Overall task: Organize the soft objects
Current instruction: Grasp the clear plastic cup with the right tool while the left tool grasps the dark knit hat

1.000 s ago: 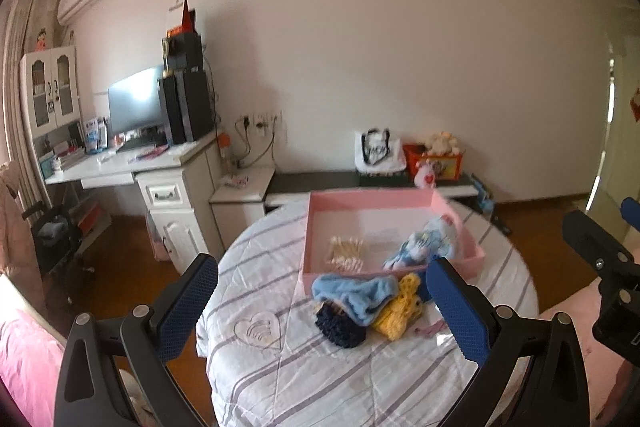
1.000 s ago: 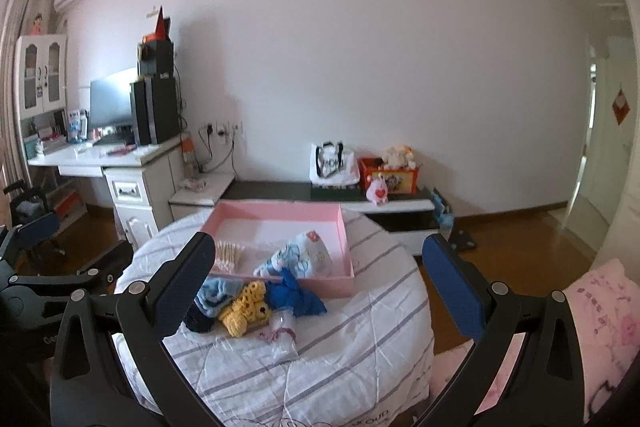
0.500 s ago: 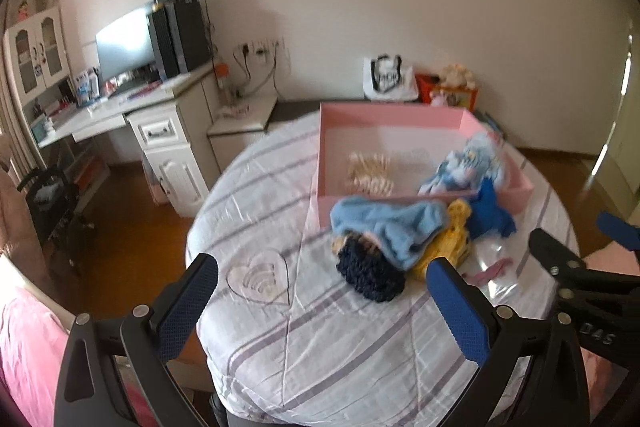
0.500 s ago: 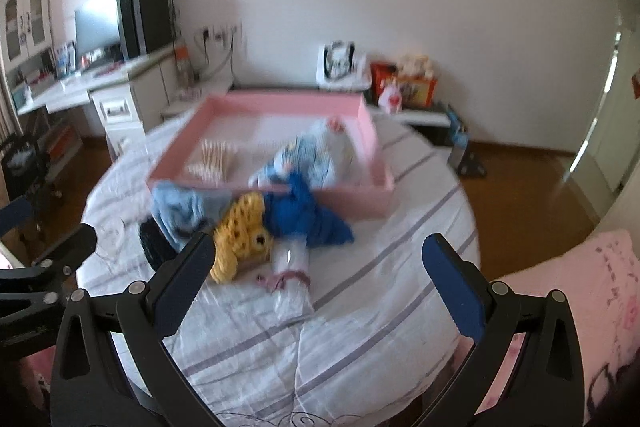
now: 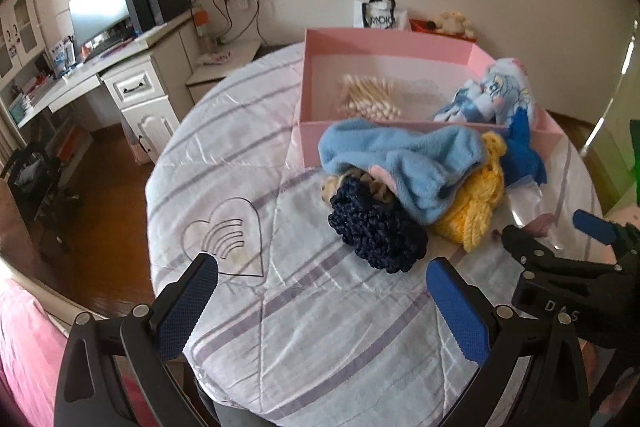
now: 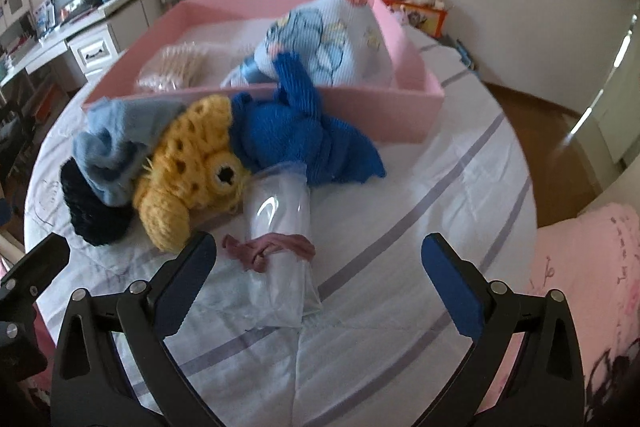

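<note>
A pile of soft things lies on the striped round table in front of a pink box [image 5: 384, 43]: a light-blue fleece piece [image 5: 400, 155], a navy knitted piece [image 5: 376, 231], a yellow crocheted toy [image 6: 192, 163] and a blue knitted toy [image 6: 296, 139]. A clear plastic bag [image 6: 280, 211] with a pink band [image 6: 272, 249] lies nearest my right gripper [image 6: 318, 247]. Its jaws are closing, the bag's near end lies between them, and the pads are not touching it. My left gripper [image 5: 320, 267] hangs open over bare cloth, just short of the navy piece.
In the box lie cotton swabs [image 5: 368, 97] and a pale-blue printed pouch [image 5: 492, 95]. A white desk [image 5: 132, 83] with a monitor stands at the far left, with wooden floor around the table. Pink bedding [image 6: 580, 267] lies close on the right.
Both grippers have come down and tilted toward the table, so the pile now looms much larger. The right jaws stand slightly narrower than before.
</note>
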Available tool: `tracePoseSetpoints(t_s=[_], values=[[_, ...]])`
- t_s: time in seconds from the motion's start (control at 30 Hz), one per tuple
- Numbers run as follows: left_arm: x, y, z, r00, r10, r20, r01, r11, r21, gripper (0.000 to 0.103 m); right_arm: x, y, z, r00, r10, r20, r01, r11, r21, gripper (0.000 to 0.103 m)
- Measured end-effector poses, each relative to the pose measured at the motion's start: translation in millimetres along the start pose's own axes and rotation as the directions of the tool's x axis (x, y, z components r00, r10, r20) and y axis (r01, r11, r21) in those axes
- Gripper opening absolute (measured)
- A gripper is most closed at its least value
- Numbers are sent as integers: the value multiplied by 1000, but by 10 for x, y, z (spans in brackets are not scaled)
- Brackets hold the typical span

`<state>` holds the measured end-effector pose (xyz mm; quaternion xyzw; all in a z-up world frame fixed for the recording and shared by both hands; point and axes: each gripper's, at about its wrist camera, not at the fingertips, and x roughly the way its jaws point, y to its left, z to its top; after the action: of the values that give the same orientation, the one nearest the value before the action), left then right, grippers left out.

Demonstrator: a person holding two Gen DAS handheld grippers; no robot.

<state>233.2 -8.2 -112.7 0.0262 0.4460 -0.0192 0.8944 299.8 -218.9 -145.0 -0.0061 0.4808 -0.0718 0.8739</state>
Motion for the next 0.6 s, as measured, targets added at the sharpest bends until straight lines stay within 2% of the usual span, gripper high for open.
tracePoseSetpoints(t_s=[0.03,0.1,0.13,0.17,0.2,0.33,0.4,0.47,0.53,0.57,0.6], values=[[57,3,0,1000,-2,-4,2,1000,-1,103,35,-7,-10,1000,25,-8,-25,1000,4,89],[154,3,25,1000,-10,-21,10,1000,-9,103,48,-16,-15,998,66,-5,-66,998,8,63],[191,-2,28,1000,-12,-27,12,1000,-10,103,28,-15,-11,997,75,5,-75,997,0,56],[239,-9,40,999,-17,-36,16,1000,-13,103,8,-18,-5,996,91,9,-91,996,-4,38],[283,-7,50,999,-21,-42,20,1000,-15,103,-7,-26,-1,994,109,7,-109,994,0,33],[431,-54,101,997,-57,-61,56,998,-18,103,-82,-58,11,994,108,22,-108,994,2,33],[511,-90,121,994,-79,-72,78,997,-19,99,-141,-86,18,992,122,36,-122,993,-6,33],[586,-131,138,993,-89,-83,88,996,-9,87,-188,-104,35,992,117,47,-117,993,-12,33],[660,-191,140,992,-82,-98,83,997,8,68,-218,-123,42,991,123,51,-122,992,-17,33],[670,-204,138,993,-75,-92,77,997,14,66,-233,-129,41,990,128,53,-127,992,-20,33],[667,-207,139,994,-75,-84,76,997,14,58,-234,-137,34,990,131,52,-130,991,-23,33]])
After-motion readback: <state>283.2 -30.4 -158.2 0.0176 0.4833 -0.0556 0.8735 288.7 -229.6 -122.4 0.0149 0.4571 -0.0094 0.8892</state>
